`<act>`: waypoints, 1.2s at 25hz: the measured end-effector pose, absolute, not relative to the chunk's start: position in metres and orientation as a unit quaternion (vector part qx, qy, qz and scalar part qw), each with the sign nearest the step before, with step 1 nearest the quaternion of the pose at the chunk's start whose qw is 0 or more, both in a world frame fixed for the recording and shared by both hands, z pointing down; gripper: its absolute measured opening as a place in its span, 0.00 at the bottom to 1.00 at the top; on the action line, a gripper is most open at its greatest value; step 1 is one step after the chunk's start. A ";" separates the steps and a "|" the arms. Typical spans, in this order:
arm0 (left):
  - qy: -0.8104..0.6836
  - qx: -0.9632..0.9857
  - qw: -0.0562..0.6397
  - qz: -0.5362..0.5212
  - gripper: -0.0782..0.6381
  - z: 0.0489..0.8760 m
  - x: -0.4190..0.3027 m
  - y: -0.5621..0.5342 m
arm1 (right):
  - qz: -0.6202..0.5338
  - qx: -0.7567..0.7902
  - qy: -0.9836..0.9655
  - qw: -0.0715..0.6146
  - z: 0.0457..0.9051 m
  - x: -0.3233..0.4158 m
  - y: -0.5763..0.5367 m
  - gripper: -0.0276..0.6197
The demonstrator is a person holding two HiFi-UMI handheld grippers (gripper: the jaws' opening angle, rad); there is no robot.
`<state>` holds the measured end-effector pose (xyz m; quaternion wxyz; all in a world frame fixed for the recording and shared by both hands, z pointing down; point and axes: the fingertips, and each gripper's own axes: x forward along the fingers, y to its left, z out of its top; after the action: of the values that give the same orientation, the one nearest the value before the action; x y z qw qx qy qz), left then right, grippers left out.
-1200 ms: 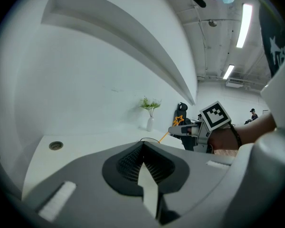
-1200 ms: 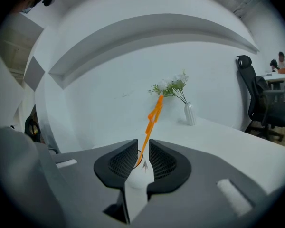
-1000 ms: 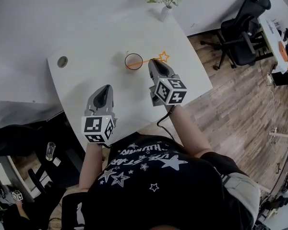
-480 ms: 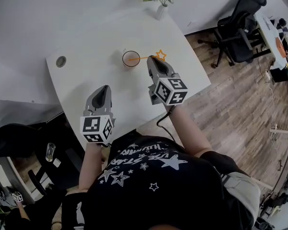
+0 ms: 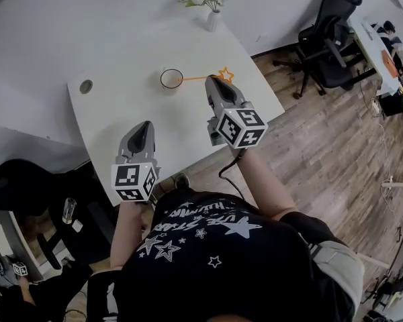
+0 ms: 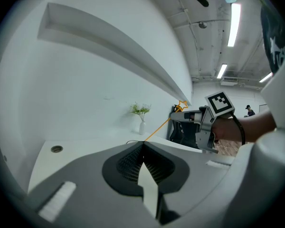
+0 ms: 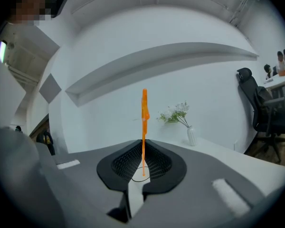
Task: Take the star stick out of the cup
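My white tabletop (image 5: 141, 102) meets a plain white wall (image 5: 80, 12) at twelve o'clock, where a vase of white flowers (image 5: 212, 19) stands. Wood-plank floor (image 5: 322, 153) runs from three to five o'clock, with a black office chair (image 5: 326, 39) at two. Strip lights (image 6: 235, 17) glow on the ceiling.

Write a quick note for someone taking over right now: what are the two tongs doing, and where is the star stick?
Right tongs: shut on the star stick, close to its star end.
Left tongs: shut, empty, held over the near edge of the white table.
Cup: upright on the table, ahead of both tongs.
Done: stick gripped, leaning across the cup's rim.
Left: its lower end looks to be still in the cup; lift it clear.
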<state>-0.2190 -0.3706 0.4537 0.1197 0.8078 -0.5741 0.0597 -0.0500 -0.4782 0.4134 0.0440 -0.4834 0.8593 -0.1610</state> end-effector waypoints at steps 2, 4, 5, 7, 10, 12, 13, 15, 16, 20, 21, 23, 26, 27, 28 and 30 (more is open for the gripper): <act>-0.577 0.807 0.116 0.059 0.11 0.451 -0.211 -0.361 | -0.158 -0.481 0.861 0.051 0.406 -0.042 -0.468 0.09; -0.579 0.805 0.114 0.059 0.11 0.448 -0.204 -0.352 | -0.158 -0.480 0.861 0.056 0.403 -0.032 -0.458 0.09; -0.580 0.805 0.114 0.058 0.11 0.448 -0.200 -0.347 | -0.159 -0.480 0.861 0.058 0.403 -0.027 -0.453 0.09; -0.582 0.804 0.111 0.059 0.11 0.447 -0.192 -0.336 | -0.160 -0.479 0.861 0.059 0.404 -0.017 -0.442 0.09; -0.585 0.801 0.110 0.060 0.11 0.446 -0.181 -0.320 | -0.160 -0.475 0.863 0.058 0.405 -0.005 -0.425 0.09; -0.587 0.800 0.108 0.061 0.11 0.445 -0.173 -0.308 | -0.159 -0.472 0.865 0.056 0.406 0.003 -0.413 0.09; -0.587 0.800 0.106 0.061 0.11 0.445 -0.168 -0.303 | -0.159 -0.471 0.866 0.055 0.407 0.007 -0.407 0.09; -0.588 0.800 0.103 0.061 0.11 0.443 -0.160 -0.292 | -0.157 -0.468 0.868 0.052 0.408 0.014 -0.396 0.09; -0.589 0.800 0.101 0.060 0.11 0.441 -0.156 -0.287 | -0.157 -0.467 0.869 0.052 0.408 0.017 -0.391 0.09; -0.593 0.797 0.095 0.061 0.11 0.436 -0.145 -0.265 | -0.157 -0.461 0.872 0.052 0.410 0.026 -0.370 0.09; -0.594 0.796 0.096 0.060 0.11 0.436 -0.143 -0.260 | -0.158 -0.459 0.873 0.051 0.411 0.027 -0.365 0.09; -0.595 0.796 0.097 0.057 0.11 0.435 -0.139 -0.248 | -0.159 -0.456 0.874 0.049 0.414 0.029 -0.353 0.09; -0.594 0.796 0.097 0.056 0.11 0.436 -0.132 -0.230 | -0.161 -0.451 0.877 0.046 0.420 0.032 -0.333 0.09; -0.593 0.797 0.098 0.058 0.11 0.437 -0.130 -0.223 | -0.161 -0.449 0.878 0.044 0.421 0.032 -0.325 0.09; -0.592 0.798 0.097 0.060 0.11 0.439 -0.128 -0.217 | -0.161 -0.448 0.879 0.041 0.423 0.033 -0.317 0.09; -0.590 0.799 0.097 0.063 0.11 0.441 -0.124 -0.206 | -0.159 -0.447 0.880 0.034 0.426 0.037 -0.301 0.09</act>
<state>-0.1244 -0.2057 0.4409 0.0967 0.7990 -0.5900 0.0635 0.0370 -0.3011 0.4261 0.0344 -0.4468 0.8797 -0.1592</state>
